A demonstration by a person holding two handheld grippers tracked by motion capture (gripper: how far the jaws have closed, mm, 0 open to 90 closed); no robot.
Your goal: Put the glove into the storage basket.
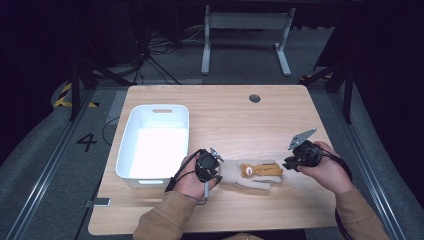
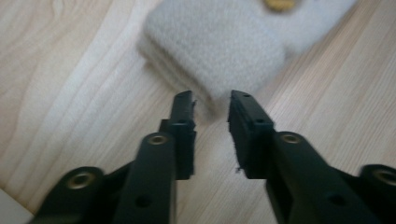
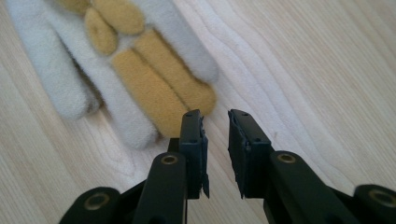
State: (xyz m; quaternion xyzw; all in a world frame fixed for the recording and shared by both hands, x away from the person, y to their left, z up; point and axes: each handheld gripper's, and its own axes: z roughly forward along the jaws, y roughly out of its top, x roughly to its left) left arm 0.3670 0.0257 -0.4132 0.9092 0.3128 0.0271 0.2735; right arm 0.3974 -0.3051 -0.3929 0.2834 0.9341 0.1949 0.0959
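Plush toy (image 1: 254, 174) lies flat, lower centre of table (image 1: 240, 115). Left gripper (image 2: 212, 100) jaws apart at its pale end; right gripper (image 3: 215, 116) jaws apart, just short of tan legs, nothing clamped.

From the high view, light falls from above onto my tabletop (image 1: 235, 115), which glows bright and warm while the room around it sinks into near black. The white bin (image 1: 154, 141) glares so hard that its floor is washed out with no detail. Soft shadows sit under my hands, and that whole picture is slightly soft and grainy. In the left gripper view the fleecy glove (image 2: 215, 51) is blurred, its far end smeared, while my black claw (image 2: 212, 105) is sharper. The right gripper view is crisper, evenly lit, with the wood grain clear and the claw (image 3: 215, 121) casting only a faint shadow.
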